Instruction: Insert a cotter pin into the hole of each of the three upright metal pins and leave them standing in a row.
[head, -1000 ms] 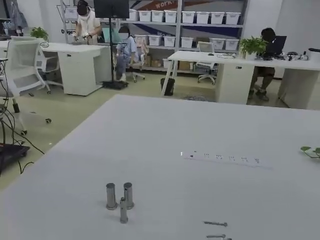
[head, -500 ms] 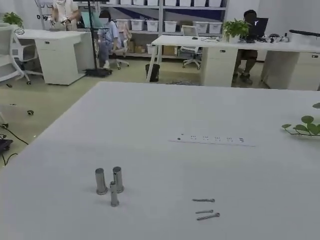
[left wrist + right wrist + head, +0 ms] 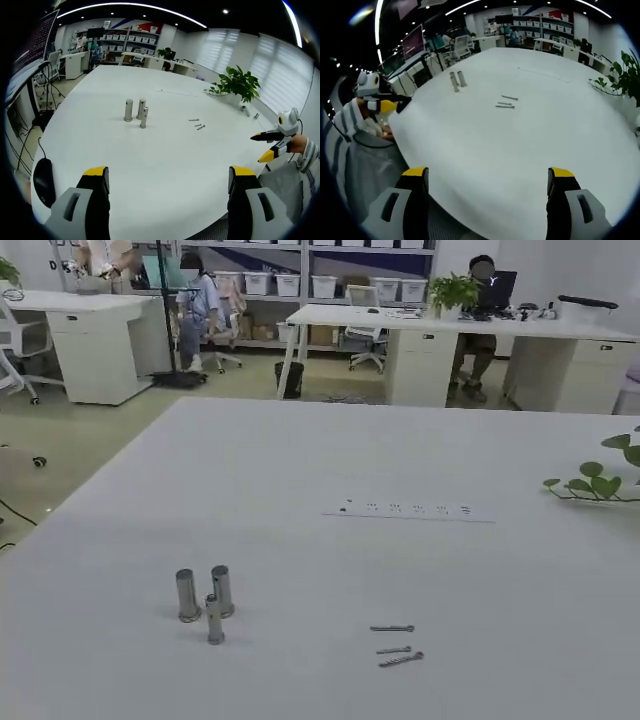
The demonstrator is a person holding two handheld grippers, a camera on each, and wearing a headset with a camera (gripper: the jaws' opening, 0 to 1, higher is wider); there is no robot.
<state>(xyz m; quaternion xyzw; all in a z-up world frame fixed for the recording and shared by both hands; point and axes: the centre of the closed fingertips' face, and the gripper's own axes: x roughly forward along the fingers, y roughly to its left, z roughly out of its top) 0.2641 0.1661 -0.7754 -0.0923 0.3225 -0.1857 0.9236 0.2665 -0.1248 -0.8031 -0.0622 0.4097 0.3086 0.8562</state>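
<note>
The fingers of the left gripper (image 3: 168, 174) are spread wide, and nothing is held between them. The fingers of the right gripper (image 3: 488, 173) are spread wide too, and are empty. Both grippers are held back past the near edge of the bench (image 3: 420, 570), well apart from the work.

The three metal pins (image 3: 222, 590) are stood upright in a tight bunch, two behind and one in front, not in a row. The three cotter pins (image 3: 392, 628) are laid flat on the bench to the right of them, near each other but well apart from the metal pins. No cotter pin has been put in yet. The little holes can not be made out from here.

The metal pins could be knocked over, because they are stood so close that a bump on one may tip the next. The cotter pins are thin and flat, so they could be pushed along the bench and not picked up.

Lots of bare bench is left on all sides. The power strip (image 3: 410, 510) and the plant (image 3: 598, 480) are set far back, out of the way.
</note>
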